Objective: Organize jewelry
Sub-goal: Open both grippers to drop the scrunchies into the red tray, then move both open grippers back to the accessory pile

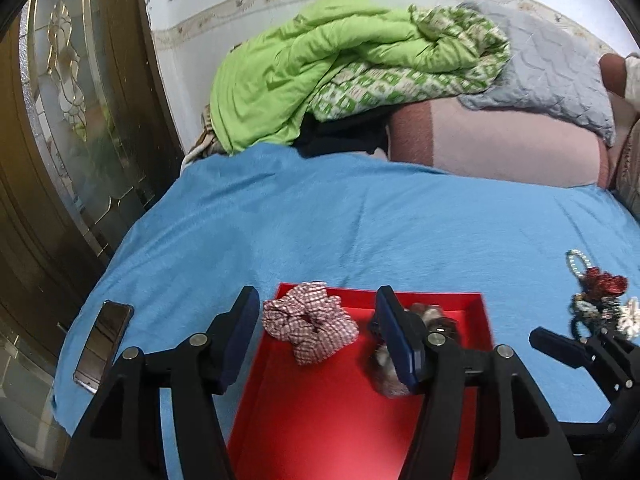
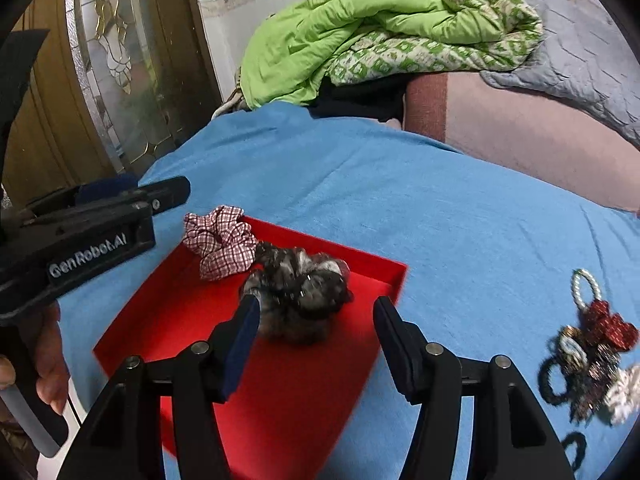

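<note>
Now both grippers, left (image 1: 316, 344) and right (image 2: 316, 342), gaping empty over red tray (image 2: 280, 400); next, grab hair ties (image 2: 588, 360) near bed's right edge, one at a time.

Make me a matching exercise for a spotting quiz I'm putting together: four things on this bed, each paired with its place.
Things:
1. checked scrunchie
2. dark scrunchie
3. phone
4. pile of hair ties and beads

Places:
A. on the blue sheet, right of the red tray
B. at the tray's far left corner, draped over its rim
C. on the blue sheet, left of the tray, near the bed's edge
D. inside the tray, nearer its right wall

Pairs: 1-B, 2-D, 3-C, 4-A
</note>
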### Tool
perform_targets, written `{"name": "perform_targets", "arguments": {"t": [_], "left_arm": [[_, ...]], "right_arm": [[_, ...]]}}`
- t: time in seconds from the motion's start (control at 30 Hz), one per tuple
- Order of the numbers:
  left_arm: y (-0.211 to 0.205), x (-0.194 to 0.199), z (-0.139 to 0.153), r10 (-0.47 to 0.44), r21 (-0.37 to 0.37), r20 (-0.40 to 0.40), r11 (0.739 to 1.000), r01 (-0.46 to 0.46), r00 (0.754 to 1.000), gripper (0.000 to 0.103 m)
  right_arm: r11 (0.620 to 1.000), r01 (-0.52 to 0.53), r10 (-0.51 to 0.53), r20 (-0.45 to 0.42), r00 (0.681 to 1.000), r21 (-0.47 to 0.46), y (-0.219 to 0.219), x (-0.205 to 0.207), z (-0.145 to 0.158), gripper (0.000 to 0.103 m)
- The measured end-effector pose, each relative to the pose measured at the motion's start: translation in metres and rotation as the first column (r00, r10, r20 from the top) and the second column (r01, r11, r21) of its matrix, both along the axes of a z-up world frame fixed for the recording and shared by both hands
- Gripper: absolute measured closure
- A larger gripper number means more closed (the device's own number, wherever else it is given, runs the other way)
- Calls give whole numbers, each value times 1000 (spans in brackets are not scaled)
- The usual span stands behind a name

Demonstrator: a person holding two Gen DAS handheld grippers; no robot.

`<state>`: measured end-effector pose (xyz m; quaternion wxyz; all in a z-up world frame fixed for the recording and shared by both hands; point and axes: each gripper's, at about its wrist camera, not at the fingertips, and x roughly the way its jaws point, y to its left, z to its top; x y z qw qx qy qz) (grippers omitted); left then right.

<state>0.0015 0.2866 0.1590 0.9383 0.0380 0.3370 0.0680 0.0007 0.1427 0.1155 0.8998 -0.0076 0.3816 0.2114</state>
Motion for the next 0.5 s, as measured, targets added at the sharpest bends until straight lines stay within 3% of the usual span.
{"name": "perform_targets", "arguments": {"t": [0.2,0.5], "left_arm": [[-36,-19,13,-45,-29,21,999,46,999,41],[-130,-53,23,-170,-29,53,985,172,984,41]], "right_arm": [[999,35,-35,24,999,-11,-34,-37,11,39],[990,142,-140,57,989,-26,-114,-92,22,37]]}}
